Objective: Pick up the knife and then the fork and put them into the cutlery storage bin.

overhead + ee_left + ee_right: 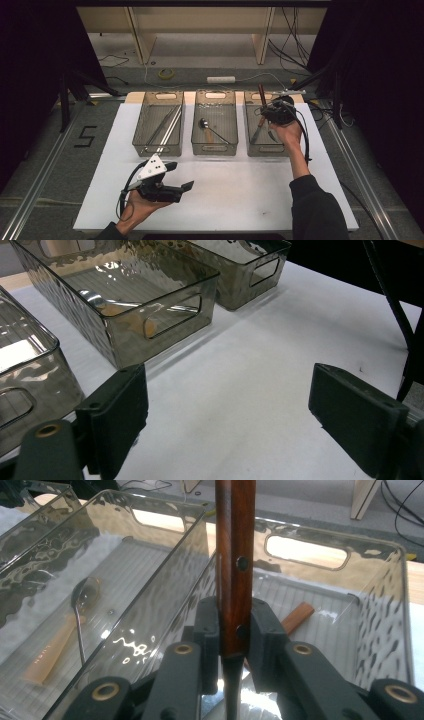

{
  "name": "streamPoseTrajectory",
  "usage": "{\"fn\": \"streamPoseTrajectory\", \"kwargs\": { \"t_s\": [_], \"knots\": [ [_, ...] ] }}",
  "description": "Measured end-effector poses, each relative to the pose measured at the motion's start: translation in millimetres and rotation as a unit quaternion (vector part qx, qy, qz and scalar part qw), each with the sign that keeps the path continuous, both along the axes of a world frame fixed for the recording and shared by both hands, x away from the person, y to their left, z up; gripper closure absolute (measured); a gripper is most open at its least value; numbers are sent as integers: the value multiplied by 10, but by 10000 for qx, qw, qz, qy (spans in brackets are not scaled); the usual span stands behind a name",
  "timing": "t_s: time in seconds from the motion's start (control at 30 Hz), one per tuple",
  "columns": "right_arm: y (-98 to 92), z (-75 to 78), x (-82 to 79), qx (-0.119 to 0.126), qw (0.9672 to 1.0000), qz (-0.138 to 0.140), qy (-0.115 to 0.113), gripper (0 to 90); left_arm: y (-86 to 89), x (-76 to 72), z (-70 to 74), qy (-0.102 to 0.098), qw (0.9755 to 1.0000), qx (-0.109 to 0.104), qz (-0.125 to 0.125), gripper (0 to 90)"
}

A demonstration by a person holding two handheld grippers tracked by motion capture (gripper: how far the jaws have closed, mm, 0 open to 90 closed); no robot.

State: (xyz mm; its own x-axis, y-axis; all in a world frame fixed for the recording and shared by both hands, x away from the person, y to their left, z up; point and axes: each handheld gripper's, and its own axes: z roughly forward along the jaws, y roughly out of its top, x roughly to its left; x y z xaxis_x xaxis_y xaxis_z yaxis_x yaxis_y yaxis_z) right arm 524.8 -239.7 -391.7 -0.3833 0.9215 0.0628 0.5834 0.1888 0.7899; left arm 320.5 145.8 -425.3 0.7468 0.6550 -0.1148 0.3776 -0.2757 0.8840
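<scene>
Above the right-hand bin (251, 146) my right gripper (267, 112) is shut on the dark wooden handle of a knife (261, 93). In the right gripper view the riveted knife handle (235, 555) stands upright between the jaws of that gripper (235, 630), and the blade runs down out of sight. A second wooden-handled utensil (298, 616) lies on that bin's floor. Near the board's front left, my left gripper (181, 175) is held in a hand, open and holding nothing. In the left gripper view the same gripper (227, 415) has its jaws wide apart over bare white board.
Three smoky clear bins stand in a row on the white board (235, 185). The left bin (145, 142) holds long metal sticks. In the middle bin (215, 147) lies a wooden-handled spoon (206, 125). Black cables trail from both grippers.
</scene>
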Motion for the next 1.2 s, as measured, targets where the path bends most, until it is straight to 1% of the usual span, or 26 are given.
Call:
{"fn": "streamPoseTrajectory", "kwargs": {
  "t_s": [0.3, 0.37, 0.47, 0.63, 0.9, 1.2],
  "knots": [
    [90, -86, 23, -74, 9999, 15, 80, 776, 5, 0, 4, -19, 10000, 4, -1, 155],
    [105, -110, 33, -104, 9999, -1, 134, 777, 5, 1, 4, -19, 10000, 9, -3, 156],
    [106, -142, 44, -118, 9997, -50, 198, 776, 7, 1, 4, -11, 10000, -23, 17, 155],
    [102, -176, 56, -143, 9994, -106, 289, 776, 7, 4, 4, -17, 10000, -7, 11, 155],
    [93, -208, 61, -183, 9991, -109, 368, 775, 16, 8, 7, -13, 10000, -15, 33, 155],
    [97, -271, 76, -277, 9981, -129, 533, 773, 16, 10, 6, -10, 10000, -17, 41, 155]
  ]
}}
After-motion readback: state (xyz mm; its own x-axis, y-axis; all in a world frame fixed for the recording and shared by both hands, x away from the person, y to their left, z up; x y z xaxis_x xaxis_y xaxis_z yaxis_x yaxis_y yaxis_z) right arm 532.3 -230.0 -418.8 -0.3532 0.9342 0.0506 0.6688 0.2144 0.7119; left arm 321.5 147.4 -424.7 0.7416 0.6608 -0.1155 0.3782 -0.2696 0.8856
